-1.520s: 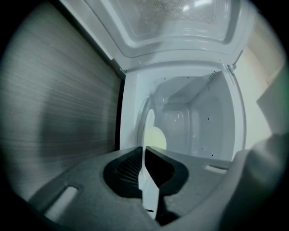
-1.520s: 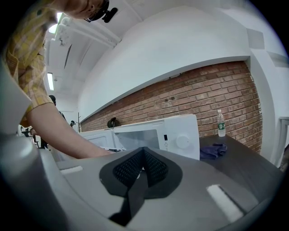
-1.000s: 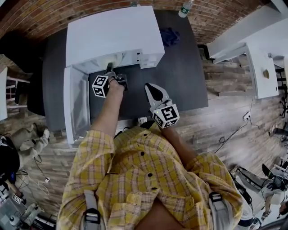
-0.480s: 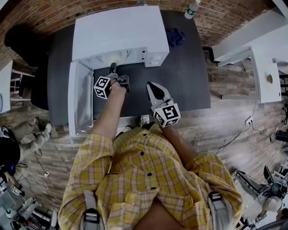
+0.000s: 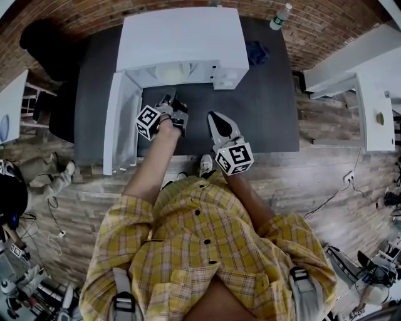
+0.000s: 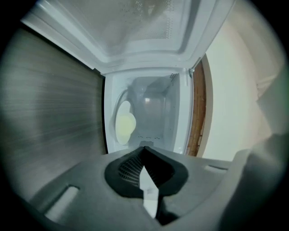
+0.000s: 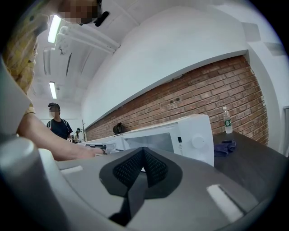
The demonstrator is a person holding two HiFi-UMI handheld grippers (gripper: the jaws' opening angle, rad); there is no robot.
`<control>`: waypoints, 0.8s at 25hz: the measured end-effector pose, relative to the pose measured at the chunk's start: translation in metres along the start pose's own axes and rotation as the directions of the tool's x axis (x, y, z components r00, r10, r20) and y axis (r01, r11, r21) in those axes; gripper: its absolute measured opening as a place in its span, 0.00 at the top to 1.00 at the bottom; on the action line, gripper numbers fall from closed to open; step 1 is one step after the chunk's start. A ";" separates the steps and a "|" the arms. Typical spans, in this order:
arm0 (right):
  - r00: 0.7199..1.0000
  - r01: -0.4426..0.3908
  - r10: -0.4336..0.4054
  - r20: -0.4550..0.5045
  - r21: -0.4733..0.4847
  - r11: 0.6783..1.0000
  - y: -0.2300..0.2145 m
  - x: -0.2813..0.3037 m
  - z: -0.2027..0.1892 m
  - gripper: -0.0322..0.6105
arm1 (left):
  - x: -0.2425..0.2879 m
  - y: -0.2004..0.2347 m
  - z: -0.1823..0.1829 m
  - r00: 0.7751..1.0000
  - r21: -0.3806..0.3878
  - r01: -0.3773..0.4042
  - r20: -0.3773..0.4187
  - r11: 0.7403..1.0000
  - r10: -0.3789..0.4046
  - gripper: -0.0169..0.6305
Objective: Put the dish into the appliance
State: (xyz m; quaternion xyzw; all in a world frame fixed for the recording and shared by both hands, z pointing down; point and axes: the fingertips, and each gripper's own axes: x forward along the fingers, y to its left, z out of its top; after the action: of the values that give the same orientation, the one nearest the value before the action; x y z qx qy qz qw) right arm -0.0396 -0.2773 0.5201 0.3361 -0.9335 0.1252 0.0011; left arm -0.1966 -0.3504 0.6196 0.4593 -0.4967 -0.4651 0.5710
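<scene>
A boxy white microwave (image 5: 182, 37) stands on the dark table (image 5: 263, 119), its door (image 5: 122, 131) swung open leftward, a round pale dish (image 6: 125, 127) inside it, a crumpled blue cloth (image 5: 257, 53) to its right, a plastic bottle (image 5: 280, 17) behind that.

Loft-style lab or workshop, definitely not a home kitchen

Bare brick wall (image 5: 75, 15) at 12 o'clock, plank floor (image 5: 326, 160) with a loose cable (image 5: 322, 197) at 4 o'clock, and gear (image 5: 25, 285) piled at 8 o'clock. A white microwave (image 5: 182, 37) sits on a dark worktable (image 5: 269, 106). Strip lights (image 7: 55, 28) hang overhead, and another person (image 7: 58, 125) is standing around.
</scene>
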 end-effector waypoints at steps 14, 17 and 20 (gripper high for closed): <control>1.000 0.020 -0.020 -0.020 -0.022 1.000 0.040 -0.008 -0.002 0.95 | -0.069 -0.026 -0.014 0.992 0.074 0.083 -0.097 0.994 -0.076 0.97; 0.999 0.032 -0.032 -0.026 -0.018 0.999 0.041 -0.009 -0.002 0.95 | -0.082 -0.035 -0.024 0.990 0.165 0.090 -0.121 0.982 -0.070 0.97; 0.999 0.040 -0.040 -0.033 -0.023 0.999 0.044 -0.009 -0.001 0.95 | -0.095 -0.040 -0.032 0.988 0.236 0.100 -0.139 0.967 -0.068 0.97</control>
State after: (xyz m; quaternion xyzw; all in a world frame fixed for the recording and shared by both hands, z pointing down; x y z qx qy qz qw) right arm -0.0602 -0.2390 0.5100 0.3526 -0.9277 0.1204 0.0230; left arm -0.1749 -0.2606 0.5638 0.5754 -0.4916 -0.3940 0.5216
